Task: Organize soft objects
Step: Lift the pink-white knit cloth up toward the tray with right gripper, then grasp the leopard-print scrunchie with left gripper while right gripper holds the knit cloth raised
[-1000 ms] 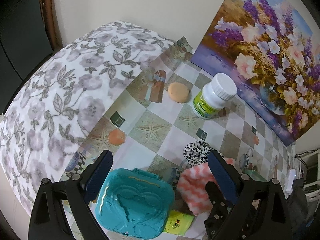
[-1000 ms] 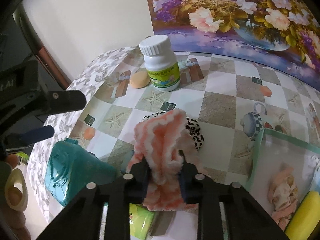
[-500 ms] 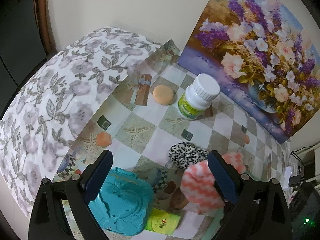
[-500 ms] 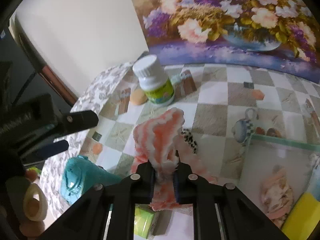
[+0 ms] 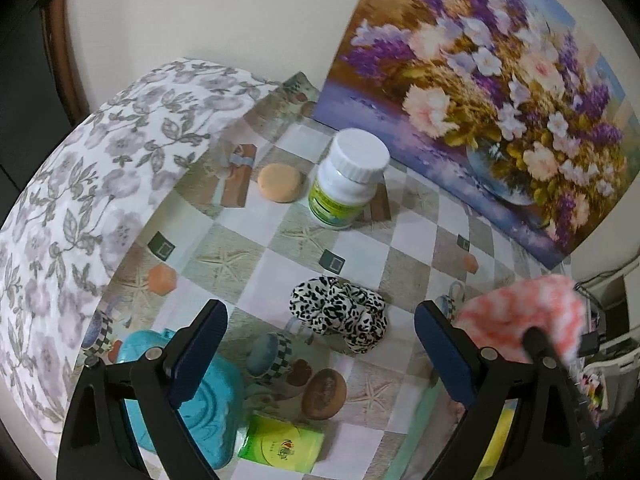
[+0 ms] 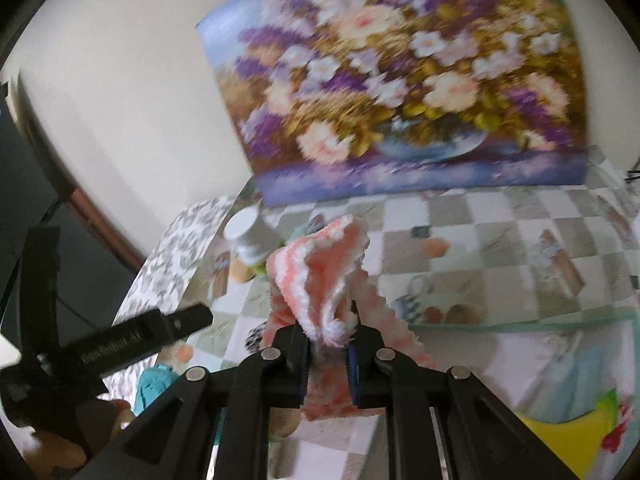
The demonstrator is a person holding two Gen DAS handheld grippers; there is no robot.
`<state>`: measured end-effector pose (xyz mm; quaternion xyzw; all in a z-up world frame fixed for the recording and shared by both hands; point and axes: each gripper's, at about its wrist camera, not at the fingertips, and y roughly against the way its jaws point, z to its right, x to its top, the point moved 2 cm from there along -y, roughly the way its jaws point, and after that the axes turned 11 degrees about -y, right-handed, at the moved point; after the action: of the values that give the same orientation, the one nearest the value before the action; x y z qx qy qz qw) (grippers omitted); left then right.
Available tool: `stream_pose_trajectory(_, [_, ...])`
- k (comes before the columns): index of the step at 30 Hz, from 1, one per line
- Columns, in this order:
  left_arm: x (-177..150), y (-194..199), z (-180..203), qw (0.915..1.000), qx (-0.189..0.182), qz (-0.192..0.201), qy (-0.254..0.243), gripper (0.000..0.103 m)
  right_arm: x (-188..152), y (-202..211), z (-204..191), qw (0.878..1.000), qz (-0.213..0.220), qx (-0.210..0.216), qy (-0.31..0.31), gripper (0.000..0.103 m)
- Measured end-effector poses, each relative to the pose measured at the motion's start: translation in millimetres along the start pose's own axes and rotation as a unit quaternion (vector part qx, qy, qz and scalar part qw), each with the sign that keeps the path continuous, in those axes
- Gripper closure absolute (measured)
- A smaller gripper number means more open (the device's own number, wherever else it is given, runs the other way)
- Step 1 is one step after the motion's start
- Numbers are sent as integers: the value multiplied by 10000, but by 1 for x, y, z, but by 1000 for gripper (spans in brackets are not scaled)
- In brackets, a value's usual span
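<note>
My right gripper (image 6: 329, 344) is shut on a pink-and-white striped fluffy cloth (image 6: 320, 276) and holds it in the air above the checked tablecloth. In the left wrist view the same cloth (image 5: 524, 320) hangs at the right edge. A black-and-white leopard-print scrunchie (image 5: 340, 314) lies on the table between the spread fingers of my left gripper (image 5: 320, 312), which is open and holds nothing. A round orange puff (image 5: 279, 182) lies further back, beside a white pill bottle (image 5: 346, 178).
A flower painting (image 5: 480, 92) leans on the back wall. A teal case (image 5: 208, 392) and a green packet (image 5: 282, 442) lie near the front. A pale green tray (image 6: 520, 322) with a yellow item (image 6: 568, 436) sits at the right. Floral fabric (image 5: 80, 200) covers the left.
The right gripper has tightened on the striped cloth, lifted it off the table and carried it right. The scrunchie now lies uncovered. The left gripper drifted a little and stayed open.
</note>
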<state>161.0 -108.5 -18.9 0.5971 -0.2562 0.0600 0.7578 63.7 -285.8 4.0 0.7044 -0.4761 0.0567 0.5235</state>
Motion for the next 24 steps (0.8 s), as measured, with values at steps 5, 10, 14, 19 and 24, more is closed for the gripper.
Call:
stream_pose_trajectory(5, [-3,-14,12,9996,75,-143,-227,13,12,14,19,9996,211,-171,-128,87])
stream_pose_trajectory(10, [3,-27,16,9989,39,-289,-372,13,17,17,32,9992,267,-201,-229,87])
stream_pose_trajectory(14, [20,-34,0,9971,424,-439,-452,28,20,13,42,9989,299,-234,-282,87])
stream_pose_trajectory(19, [36,-36,-27,9951,493,-659,-556,31,23,2,53,9979,244,-237,-549,87])
stream_pose_trajectory(24, [49,-39,-39,9904,540,-1028,-744,36,23,1,50,9975,131,-352,-603,87])
